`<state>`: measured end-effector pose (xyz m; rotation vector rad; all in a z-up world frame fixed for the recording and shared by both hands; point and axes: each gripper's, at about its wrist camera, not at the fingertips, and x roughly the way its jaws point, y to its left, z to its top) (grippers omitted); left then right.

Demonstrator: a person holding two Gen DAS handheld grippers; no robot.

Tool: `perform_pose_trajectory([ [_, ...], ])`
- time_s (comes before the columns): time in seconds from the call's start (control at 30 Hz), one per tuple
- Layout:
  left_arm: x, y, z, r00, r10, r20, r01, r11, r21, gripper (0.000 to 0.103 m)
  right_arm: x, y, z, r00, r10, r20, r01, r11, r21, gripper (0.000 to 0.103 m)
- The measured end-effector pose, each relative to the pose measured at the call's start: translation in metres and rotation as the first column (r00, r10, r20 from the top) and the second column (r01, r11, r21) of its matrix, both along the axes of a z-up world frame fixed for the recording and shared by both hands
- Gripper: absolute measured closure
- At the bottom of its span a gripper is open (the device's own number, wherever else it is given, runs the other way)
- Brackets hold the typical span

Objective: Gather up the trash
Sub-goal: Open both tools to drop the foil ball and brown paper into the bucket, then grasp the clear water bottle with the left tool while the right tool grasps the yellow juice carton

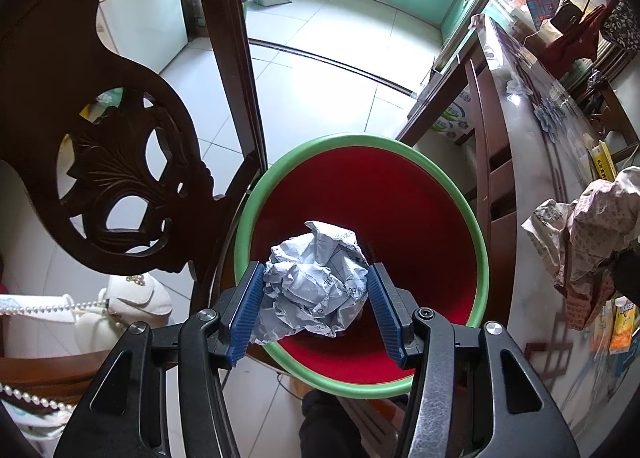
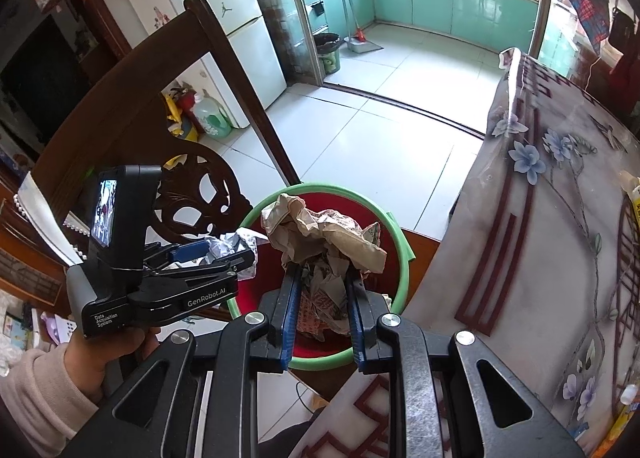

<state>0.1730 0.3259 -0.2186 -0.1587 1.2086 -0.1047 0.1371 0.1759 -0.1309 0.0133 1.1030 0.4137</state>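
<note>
A red bin with a green rim (image 1: 476,242) stands on the floor between a chair and the table; it also shows in the right wrist view (image 2: 402,258). My left gripper (image 1: 316,278) is shut on a crumpled white printed paper ball (image 1: 316,282), held over the bin's mouth. My right gripper (image 2: 322,278) is shut on a crumpled brown paper wad (image 2: 320,234), also over the bin. The left gripper (image 2: 200,254) shows from the side in the right wrist view, with the white ball (image 2: 230,244) in it. The brown wad (image 1: 592,226) shows at the right edge of the left wrist view.
A carved dark wooden chair (image 1: 120,162) stands just left of the bin. The table with a flowered plastic cover (image 2: 540,218) is on the right, with yellow packets (image 1: 618,324) on it. The tiled floor (image 2: 380,118) leads to a kitchen with a broom and dustpan (image 2: 358,38).
</note>
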Motion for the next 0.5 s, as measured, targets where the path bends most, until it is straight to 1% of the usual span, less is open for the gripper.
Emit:
perform_pose_trajectory([
  [0.07,0.002,-0.001,0.000,1.000,-0.005,0.001,0.005,1.000,-0.002,0.050,0.002,0.001,0.001,1.000,0.004,0.006,-0.004,1.000,0.001,0.084],
  [0.13,0.002,-0.001,0.001,1.000,-0.004,0.005,0.004,1.000,-0.006,0.048,0.003,0.002,0.001,1.000,0.004,0.011,-0.004,1.000,0.001,0.076],
  [0.2,0.003,-0.001,0.004,1.000,0.000,0.015,0.000,1.000,-0.007,0.043,0.002,0.001,0.002,1.000,0.003,0.013,-0.003,1.000,0.006,0.075],
  [0.33,0.002,-0.001,0.010,0.999,0.006,0.033,-0.005,1.000,-0.011,0.039,0.003,0.000,0.002,1.000,0.001,0.007,-0.001,1.000,0.020,0.068],
  [0.5,-0.006,-0.004,0.024,0.998,0.007,0.064,-0.006,1.000,-0.012,0.038,-0.003,-0.011,0.009,1.000,-0.016,0.027,0.015,1.000,0.027,0.068],
])
